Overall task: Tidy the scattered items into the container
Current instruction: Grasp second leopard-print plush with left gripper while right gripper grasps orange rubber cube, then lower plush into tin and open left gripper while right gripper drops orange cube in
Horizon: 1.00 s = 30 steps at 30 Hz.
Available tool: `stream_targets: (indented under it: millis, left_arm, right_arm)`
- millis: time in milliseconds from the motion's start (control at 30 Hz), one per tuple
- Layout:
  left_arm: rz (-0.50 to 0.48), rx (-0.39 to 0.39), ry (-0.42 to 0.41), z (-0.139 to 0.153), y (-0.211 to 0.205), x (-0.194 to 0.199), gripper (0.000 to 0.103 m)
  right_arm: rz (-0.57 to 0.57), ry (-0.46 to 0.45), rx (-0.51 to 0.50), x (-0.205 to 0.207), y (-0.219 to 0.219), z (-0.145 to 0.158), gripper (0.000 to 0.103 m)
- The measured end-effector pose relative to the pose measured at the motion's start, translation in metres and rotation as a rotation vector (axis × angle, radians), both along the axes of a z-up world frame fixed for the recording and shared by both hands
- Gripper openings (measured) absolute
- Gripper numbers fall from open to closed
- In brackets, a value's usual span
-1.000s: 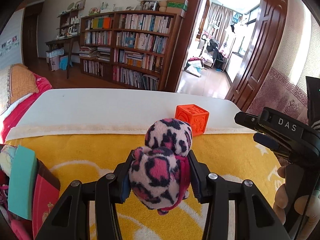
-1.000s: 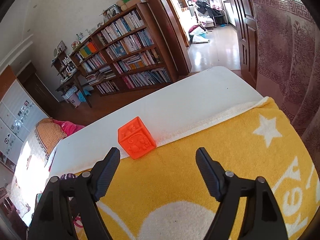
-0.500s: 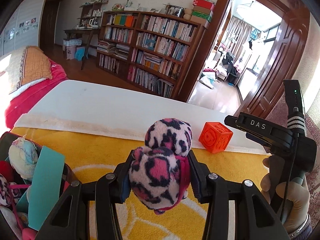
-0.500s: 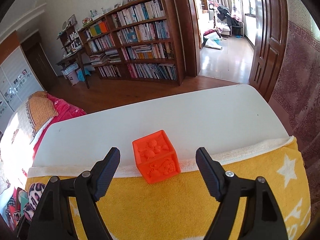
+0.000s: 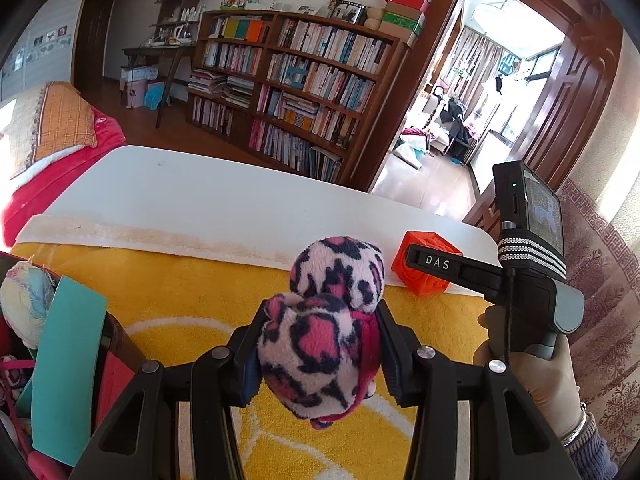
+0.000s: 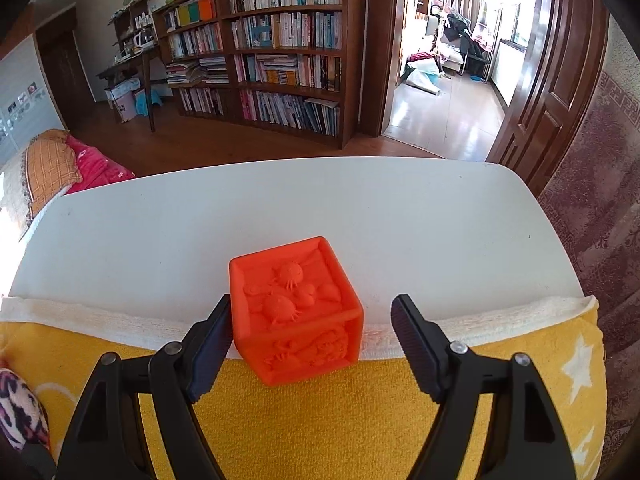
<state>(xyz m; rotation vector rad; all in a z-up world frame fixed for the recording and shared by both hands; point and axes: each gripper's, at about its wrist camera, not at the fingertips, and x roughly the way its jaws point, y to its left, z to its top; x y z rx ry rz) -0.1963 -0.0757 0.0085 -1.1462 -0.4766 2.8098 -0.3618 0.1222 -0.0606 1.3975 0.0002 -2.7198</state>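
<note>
1. We're closing the right gripper (image 6: 310, 344) around the orange block (image 6: 296, 312) at the towel's far edge; left pad touching, right pad apart.
2. We're clamping the plush toy (image 5: 324, 332) in the left gripper (image 5: 320, 354), box (image 5: 120, 344) at left.

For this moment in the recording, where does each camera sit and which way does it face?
Left wrist: on the left gripper, looking along its fingers shut on the leopard plush toy; the container lower left, the right hand at right.
Right wrist: on the right gripper, looking down at the orange cube; its fingers have just been closing, one still clear.
Shared: cube, plush, yellow towel, white table, bookshelf.
</note>
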Motion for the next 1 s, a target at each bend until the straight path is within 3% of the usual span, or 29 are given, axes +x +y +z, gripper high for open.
stream_targets:
  millis: [67,200,333,600,800,1000]
  left_arm:
    - [-0.003,0.001,0.001,0.0,0.001,0.0,0.049]
    - [-0.009,0.006,0.005,0.002,0.004,0.001,0.049]
    - [-0.017,0.014,0.023,0.01,0.007,0.004,0.049]
    - [-0.045,0.018,0.087,0.039,0.015,0.018,0.049]
    - [-0.042,0.01,0.167,0.074,0.011,0.057,0.049]
    - [-0.011,0.016,0.221,0.099,-0.018,0.11,0.05]
  right_arm:
    - [0.02,-0.022,-0.055,0.0,0.001,0.001,0.06]
    - [0.017,0.006,-0.051,0.014,-0.001,0.008,0.059]
    - [-0.001,0.037,-0.151,0.037,0.009,0.024,0.057]
    - [0.045,0.129,-0.246,0.086,0.009,0.07,0.057]
    - [0.093,0.167,-0.289,0.116,-0.004,0.097,0.057]
    - [0.188,0.192,-0.356,0.146,-0.04,0.118,0.057]
